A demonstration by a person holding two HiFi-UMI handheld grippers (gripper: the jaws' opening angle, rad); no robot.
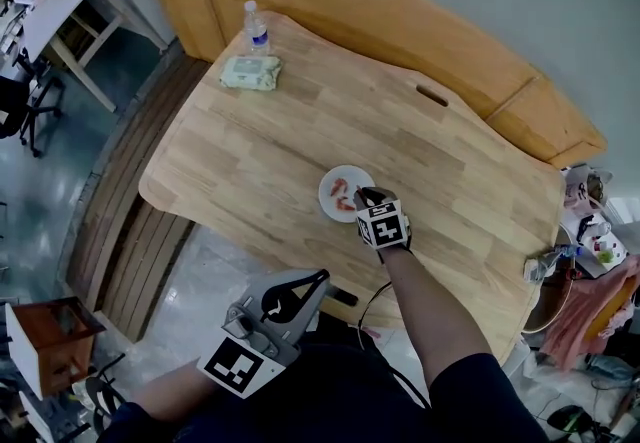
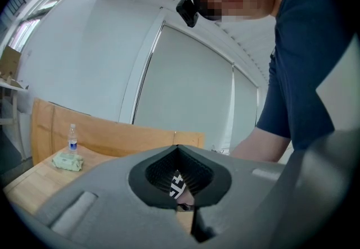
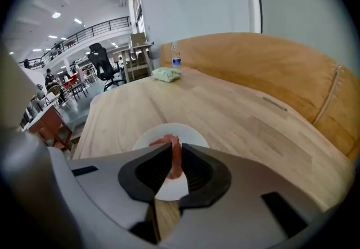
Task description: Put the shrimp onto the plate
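Note:
A small white plate (image 1: 335, 193) lies near the front edge of the wooden table (image 1: 300, 131), with orange-red shrimp (image 1: 343, 187) on it. My right gripper (image 1: 361, 195) reaches over the plate's right rim. In the right gripper view its jaws are shut on a curved pink shrimp (image 3: 174, 159), held just above the plate (image 3: 191, 134). My left gripper (image 1: 320, 277) hangs off the table close to my body, jaws together with nothing in them. The left gripper view shows those tips (image 2: 177, 146) meeting.
A water bottle (image 1: 257, 28) and a green pack of wipes (image 1: 250, 72) stand at the table's far corner. A curved wooden bench back (image 1: 400, 21) runs behind the table. Clutter and a bag sit on the floor at right (image 1: 590, 241).

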